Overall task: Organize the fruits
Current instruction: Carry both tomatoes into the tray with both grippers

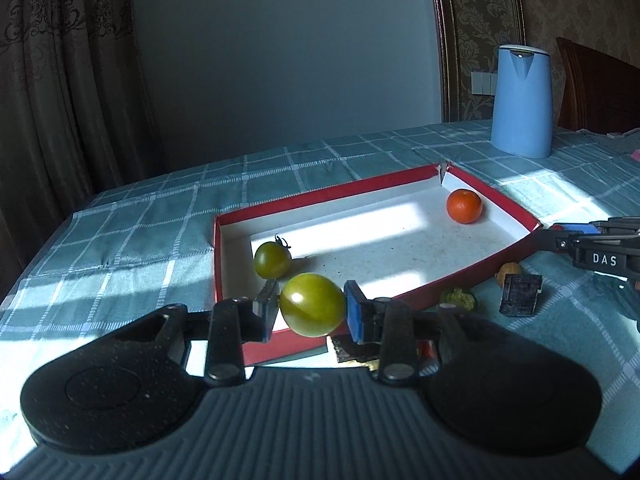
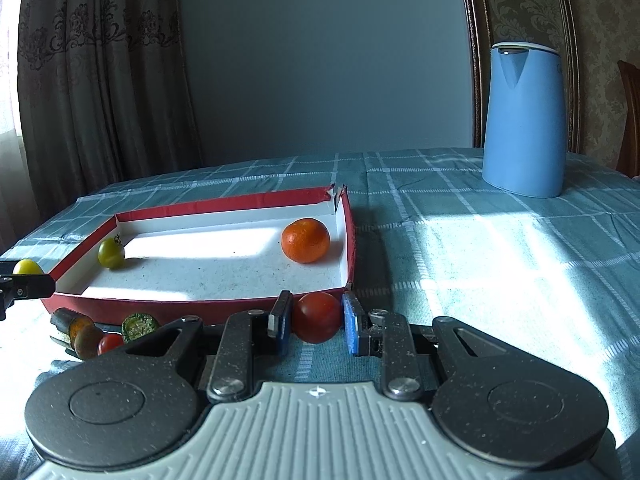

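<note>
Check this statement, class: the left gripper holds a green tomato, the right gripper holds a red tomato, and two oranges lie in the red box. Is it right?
Not quite. The left gripper does hold a green tomato and the right gripper a red tomato, but the red box contains one orange and a small green tomato. The right wrist view shows this.

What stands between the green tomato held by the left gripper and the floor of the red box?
Only the box's near wall. The green tomato, clamped in the left gripper, sits above that wall; the floor beyond is bare.
</note>
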